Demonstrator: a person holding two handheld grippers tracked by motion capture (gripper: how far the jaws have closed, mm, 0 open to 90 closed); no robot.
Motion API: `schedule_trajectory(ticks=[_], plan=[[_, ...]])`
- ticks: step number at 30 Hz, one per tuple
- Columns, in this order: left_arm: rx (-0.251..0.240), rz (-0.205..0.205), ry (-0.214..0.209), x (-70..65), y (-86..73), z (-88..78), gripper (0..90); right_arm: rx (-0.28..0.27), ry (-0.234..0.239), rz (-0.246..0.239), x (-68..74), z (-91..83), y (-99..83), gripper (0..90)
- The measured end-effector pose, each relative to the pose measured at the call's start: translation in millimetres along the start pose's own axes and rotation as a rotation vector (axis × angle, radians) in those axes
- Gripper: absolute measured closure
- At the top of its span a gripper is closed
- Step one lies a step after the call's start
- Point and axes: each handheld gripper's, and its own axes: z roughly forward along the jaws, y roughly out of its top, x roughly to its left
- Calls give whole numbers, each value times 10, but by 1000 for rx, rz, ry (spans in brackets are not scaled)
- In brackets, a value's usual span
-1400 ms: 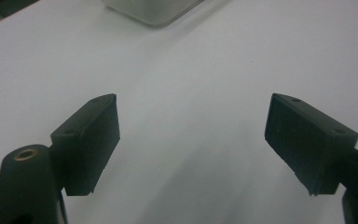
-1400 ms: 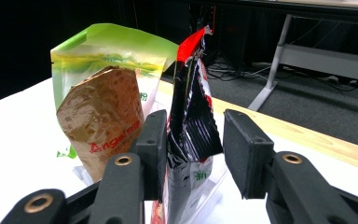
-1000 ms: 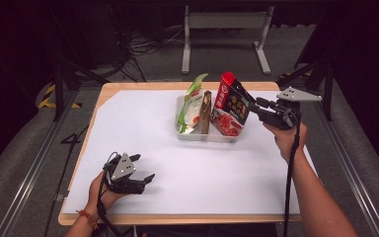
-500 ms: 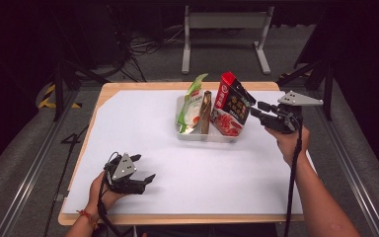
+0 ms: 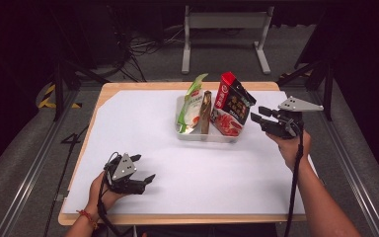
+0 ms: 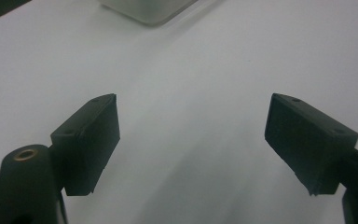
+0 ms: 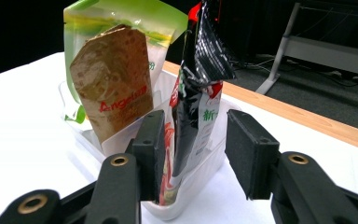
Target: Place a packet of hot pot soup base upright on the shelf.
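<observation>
The right gripper point(image 5: 260, 120) hovered just beside the red-and-black pouch point(image 5: 232, 104), which stood in a clear tray point(image 5: 207, 136) at the table's point(image 5: 128, 89) far side, jaws apart. The left gripper point(image 5: 143, 169) rested near the front edge, jaws wide apart over bare white surface.

Clear tray point(image 6: 149, 9) cut by the top edge; red-black packet's point(image 7: 193, 93) base behind the tongs

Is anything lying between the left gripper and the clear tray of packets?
No. In the high view, only bare white sheet separates the left gripper from the clear tray; the left gripper view agrees.
</observation>
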Motion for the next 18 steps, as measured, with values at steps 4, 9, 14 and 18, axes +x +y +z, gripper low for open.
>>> schedule_trajectory(ticks=[4,9,14,18], plan=[[2,1,1,-2,1,3,186,1,5,-5,12,-23,-34,581],[2,1,1,-2,0,3,186,9,7,-16,33,-45,-82,577],[1,1,1,-2,1,3,186,14,9,-22,46,-65,-130,565],[2,0,0,0,-1,4,186,22,9,-33,55,-83,-173,559]])
